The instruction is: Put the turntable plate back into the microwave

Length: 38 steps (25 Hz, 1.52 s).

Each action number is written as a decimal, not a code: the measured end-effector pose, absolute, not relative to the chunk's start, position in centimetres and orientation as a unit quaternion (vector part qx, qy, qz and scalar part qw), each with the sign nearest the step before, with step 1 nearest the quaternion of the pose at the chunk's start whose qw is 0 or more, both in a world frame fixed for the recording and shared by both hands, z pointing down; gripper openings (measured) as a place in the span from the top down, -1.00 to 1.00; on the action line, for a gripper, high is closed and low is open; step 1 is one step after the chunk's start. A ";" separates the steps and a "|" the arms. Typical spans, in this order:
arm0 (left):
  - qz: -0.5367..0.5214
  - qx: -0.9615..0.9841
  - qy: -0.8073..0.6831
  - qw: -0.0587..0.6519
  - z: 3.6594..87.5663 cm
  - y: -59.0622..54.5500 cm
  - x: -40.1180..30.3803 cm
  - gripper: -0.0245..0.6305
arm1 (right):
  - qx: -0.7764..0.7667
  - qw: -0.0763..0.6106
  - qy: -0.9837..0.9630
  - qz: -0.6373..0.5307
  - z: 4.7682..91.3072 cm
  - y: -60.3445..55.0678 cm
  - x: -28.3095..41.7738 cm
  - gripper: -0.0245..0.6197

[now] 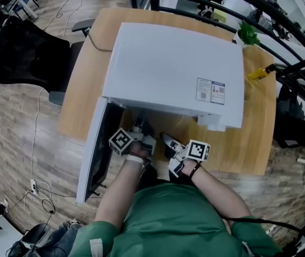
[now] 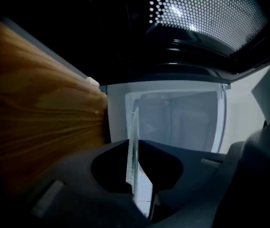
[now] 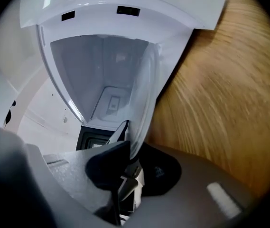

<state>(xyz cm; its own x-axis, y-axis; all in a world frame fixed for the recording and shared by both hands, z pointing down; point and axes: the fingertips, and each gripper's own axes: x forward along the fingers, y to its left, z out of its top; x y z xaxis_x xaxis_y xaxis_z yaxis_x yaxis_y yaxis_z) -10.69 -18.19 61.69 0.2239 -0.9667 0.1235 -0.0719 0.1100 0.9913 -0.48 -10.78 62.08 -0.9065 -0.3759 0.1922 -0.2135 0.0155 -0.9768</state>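
Observation:
The white microwave stands on the wooden table with its door swung open to the left. Both grippers are held just in front of its opening. The clear glass turntable plate stands on edge between the jaws of my left gripper, which is shut on its rim. Its other rim sits in my right gripper, also shut on it. Beyond the plate lies the pale cavity. In the head view, the left gripper and right gripper are side by side under the microwave's front edge.
A black office chair stands left of the table. A yellow object and a green plant lie at the table's far right. A cable runs behind the microwave. Black railings cross the upper right.

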 end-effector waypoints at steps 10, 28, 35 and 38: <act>-0.339 0.590 -0.457 0.573 61.1 -16.9 -8.5 0.45 | -0.241 0.094 0.677 -0.689 62.8 -12.5 0.9 0.78; -0.280 0.594 -0.451 0.605 61.9 -15.1 -5.6 0.79 | -0.278 0.116 0.684 -0.664 62.3 -15.8 1.7 0.64; -0.284 0.594 -0.451 0.603 61.9 -16.3 -5.6 0.79 | -0.285 0.105 0.687 -0.660 62.3 -15.8 1.3 0.74; -0.284 0.595 -0.453 0.600 61.8 -16.8 -5.8 0.79 | -0.289 0.107 0.685 -0.660 62.0 -16.4 0.9 0.78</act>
<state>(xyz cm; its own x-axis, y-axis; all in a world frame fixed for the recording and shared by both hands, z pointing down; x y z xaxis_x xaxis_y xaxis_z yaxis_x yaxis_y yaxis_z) -5.83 -16.80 61.81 0.4277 -0.8802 0.2057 -0.1987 0.1304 0.9713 0.90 -16.38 61.99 -0.8108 -0.5362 0.2349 -0.2545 -0.0385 -0.9663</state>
